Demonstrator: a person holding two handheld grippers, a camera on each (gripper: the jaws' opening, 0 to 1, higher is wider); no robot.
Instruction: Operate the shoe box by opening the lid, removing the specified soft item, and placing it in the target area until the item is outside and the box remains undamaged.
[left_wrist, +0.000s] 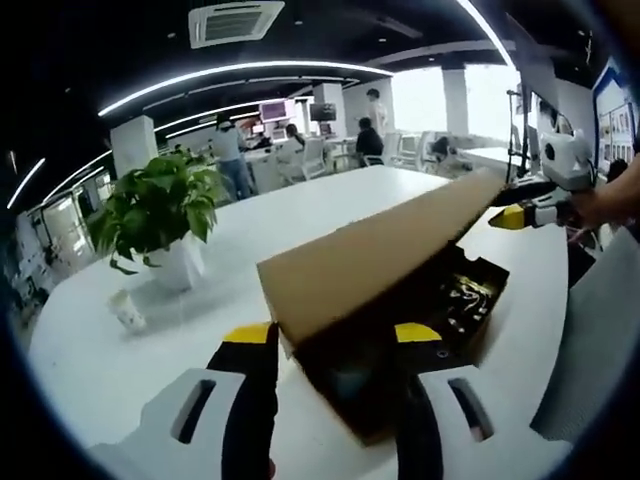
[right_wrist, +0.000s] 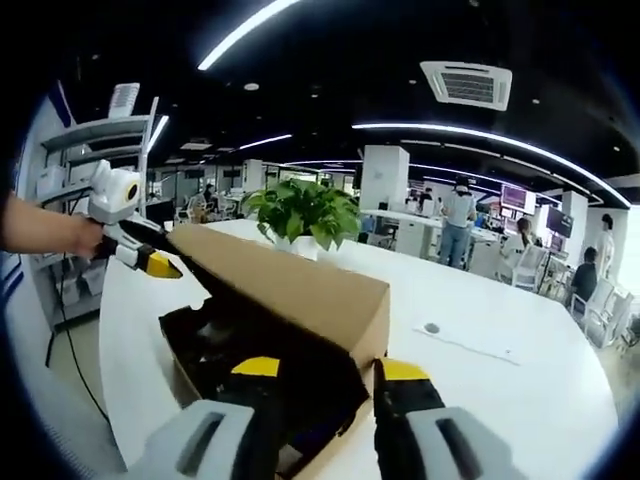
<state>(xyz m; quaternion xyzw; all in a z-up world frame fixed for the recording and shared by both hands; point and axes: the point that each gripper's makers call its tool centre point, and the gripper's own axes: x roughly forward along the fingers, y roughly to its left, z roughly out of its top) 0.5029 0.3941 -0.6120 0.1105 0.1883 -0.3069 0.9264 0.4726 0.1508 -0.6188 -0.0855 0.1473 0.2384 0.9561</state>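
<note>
A brown cardboard shoe box (left_wrist: 400, 395) lies on the white table, its lid (left_wrist: 375, 250) raised at a slant. Dark contents with yellowish bits (left_wrist: 465, 295) show inside. My left gripper (left_wrist: 332, 338) is open, its yellow-tipped jaws standing wide apart on either side of the box's near end. At the lid's far corner is the right gripper (left_wrist: 512, 217), held by a hand. In the right gripper view the lid (right_wrist: 290, 285) slopes over the box (right_wrist: 200, 380); my right gripper (right_wrist: 328, 370) is open astride this end. The left gripper (right_wrist: 158, 265) touches the far corner.
A potted green plant (left_wrist: 160, 215) in a white pot stands on the table (left_wrist: 120, 350) left of the box, also seen as the plant (right_wrist: 305, 215) behind the lid. A small white cup (left_wrist: 128, 312) lies near it. Chairs, desks and people fill the office behind.
</note>
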